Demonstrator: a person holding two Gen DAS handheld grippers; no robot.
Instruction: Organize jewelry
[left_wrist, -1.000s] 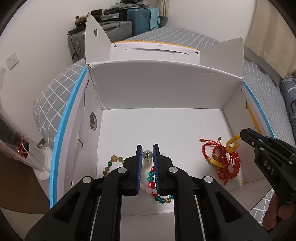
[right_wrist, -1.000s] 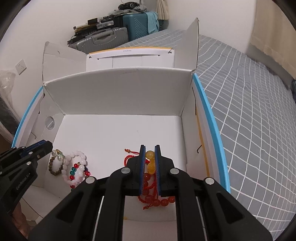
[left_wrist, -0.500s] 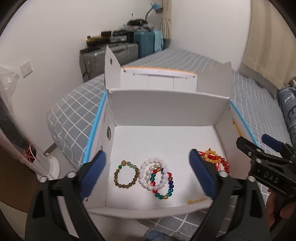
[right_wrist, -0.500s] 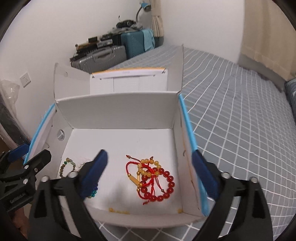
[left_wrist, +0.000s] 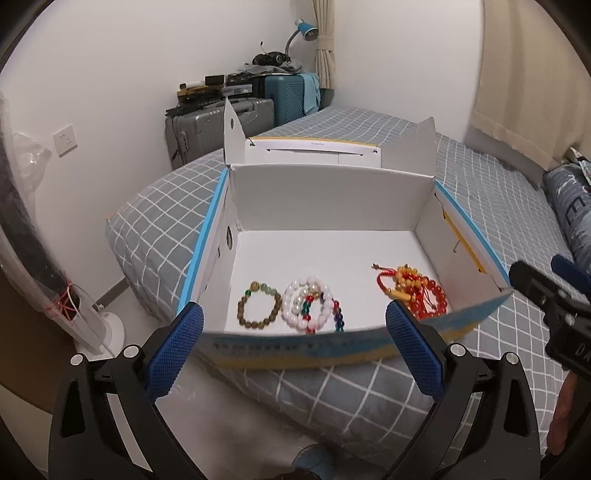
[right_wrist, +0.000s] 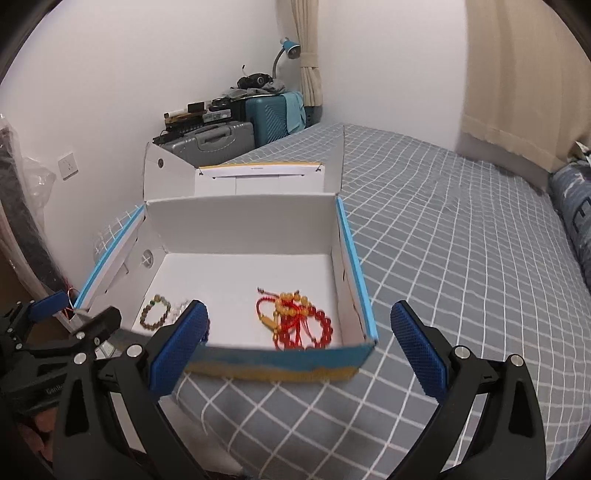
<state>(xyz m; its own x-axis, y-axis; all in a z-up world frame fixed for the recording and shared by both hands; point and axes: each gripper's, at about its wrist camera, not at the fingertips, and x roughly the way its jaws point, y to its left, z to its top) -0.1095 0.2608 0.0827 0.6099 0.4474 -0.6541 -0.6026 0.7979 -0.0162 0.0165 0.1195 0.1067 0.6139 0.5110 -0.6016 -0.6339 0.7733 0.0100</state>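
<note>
Both the left gripper (left_wrist: 293, 339) and right gripper (right_wrist: 299, 349) are now hanging spread wide and empty, having let go and backed out of the cardboard box (left_wrist: 424, 206). The white bead bracelets (left_wrist: 308, 302) and red cord bracelets (right_wrist: 295, 319) are lying inside, apart, so sorting seems finished. Readable writing: only "DA" on the other gripper's body.

Right hand-held gripper (right_wrist: 299, 347) spread wide, white box (right_wrist: 240, 229) on bed (right_wrist: 461, 258), red bracelets (right_wrist: 299, 321) inside
</note>
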